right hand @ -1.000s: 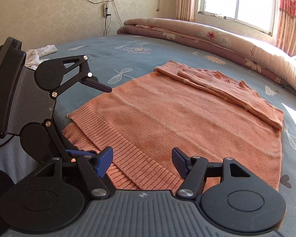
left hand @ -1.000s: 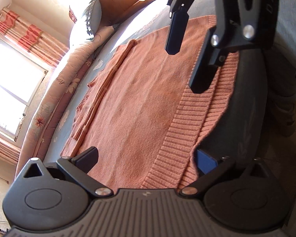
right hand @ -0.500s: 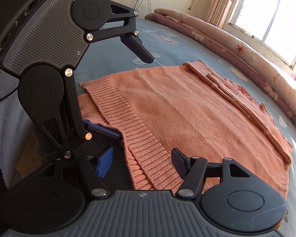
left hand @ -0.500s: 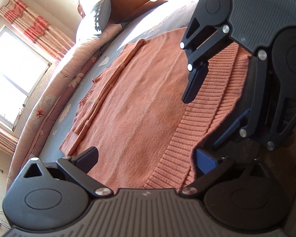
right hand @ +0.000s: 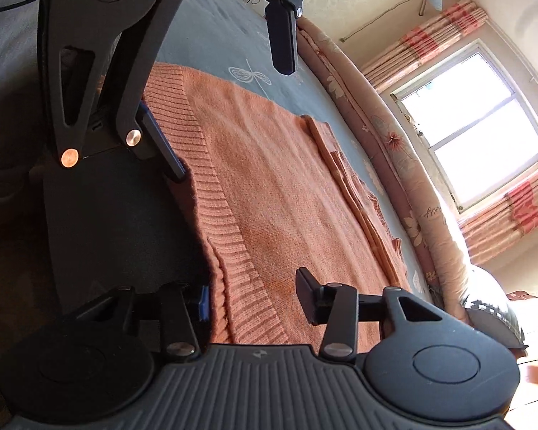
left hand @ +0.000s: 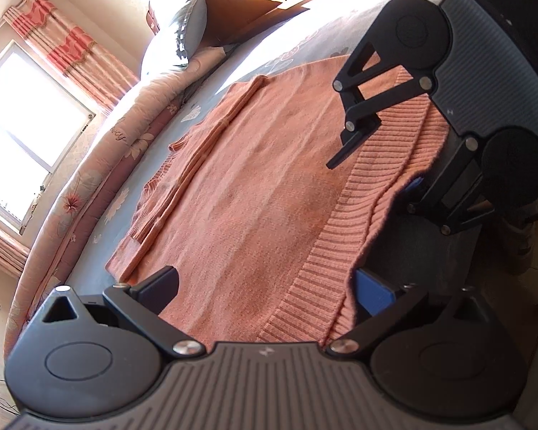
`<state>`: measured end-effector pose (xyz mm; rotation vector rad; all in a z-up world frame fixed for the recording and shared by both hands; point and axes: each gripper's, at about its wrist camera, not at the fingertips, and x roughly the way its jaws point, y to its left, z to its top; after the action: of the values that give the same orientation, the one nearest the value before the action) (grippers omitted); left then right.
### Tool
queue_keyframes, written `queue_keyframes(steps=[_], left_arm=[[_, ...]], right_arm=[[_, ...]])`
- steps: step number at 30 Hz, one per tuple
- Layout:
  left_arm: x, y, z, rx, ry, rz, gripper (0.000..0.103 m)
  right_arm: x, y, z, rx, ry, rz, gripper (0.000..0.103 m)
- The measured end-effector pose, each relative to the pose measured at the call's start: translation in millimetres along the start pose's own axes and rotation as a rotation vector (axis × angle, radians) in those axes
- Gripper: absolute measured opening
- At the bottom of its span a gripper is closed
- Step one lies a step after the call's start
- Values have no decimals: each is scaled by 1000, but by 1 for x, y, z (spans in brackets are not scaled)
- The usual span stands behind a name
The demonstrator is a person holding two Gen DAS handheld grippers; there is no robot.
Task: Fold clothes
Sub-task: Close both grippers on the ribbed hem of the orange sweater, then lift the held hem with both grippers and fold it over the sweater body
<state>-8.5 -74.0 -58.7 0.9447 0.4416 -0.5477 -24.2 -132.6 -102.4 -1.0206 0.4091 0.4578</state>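
An orange knit sweater [left hand: 254, 186] lies flat on a blue bed sheet, its sleeves folded in along the far side, its ribbed hem [left hand: 337, 236] at the near bed edge. It also shows in the right wrist view [right hand: 287, 186]. My left gripper [left hand: 265, 286] is open, its jaws straddling the hem at one corner. My right gripper [right hand: 254, 301] is open, its jaws straddling the hem at the other corner. Each gripper appears in the other's view: the right gripper [left hand: 373, 172], the left gripper [right hand: 229, 122].
A rolled floral quilt [left hand: 89, 175] runs along the far side of the bed under a window [right hand: 477, 132] with red curtains. A pillow [left hand: 186, 36] sits at the head end. The bed edge drops to the floor by the hem.
Both grippers have tilted and moved down to the hem, one jaw above and one below the edge. The right gripper has swung closer to the left. The sweater has not moved.
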Motion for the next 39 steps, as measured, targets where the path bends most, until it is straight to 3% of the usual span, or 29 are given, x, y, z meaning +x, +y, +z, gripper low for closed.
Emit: queue_keyframes(steps=[1, 2, 3, 8, 10, 13, 15, 18, 24, 28, 39], left_arm=[[-1, 0, 0, -1, -3, -1, 103], [-1, -1, 0, 6, -6, -6, 103], [-3, -4, -1, 18, -10, -13, 103], [2, -21, 3, 79, -6, -30, 102], [7, -24, 6, 85, -10, -27, 97], [15, -26, 8, 89, 5, -17, 79], [19, -26, 6, 95, 23, -4, 55], [27, -26, 4, 104, 51, 17, 36], [41, -26, -1, 123, 106, 58, 25], [42, -25, -3, 117, 115, 59, 23], [39, -22, -10, 95, 133, 56, 23]], right_arm=[[0, 1, 2, 2, 3, 12, 29], [0, 2, 3, 4, 7, 22, 10], [-1, 2, 5, 10, 13, 26, 8], [-5, -3, 9, 50, 12, 23, 8], [-7, -7, 10, 74, 7, 24, 8], [-12, -7, 10, 73, -1, 16, 8], [-13, -7, 10, 79, -5, 15, 8], [-14, -7, 9, 90, -8, 16, 8], [-19, -6, 3, 100, -18, 11, 9], [-19, -3, -7, 80, 3, -23, 26], [-20, -24, -76, 91, 218, -155, 32]])
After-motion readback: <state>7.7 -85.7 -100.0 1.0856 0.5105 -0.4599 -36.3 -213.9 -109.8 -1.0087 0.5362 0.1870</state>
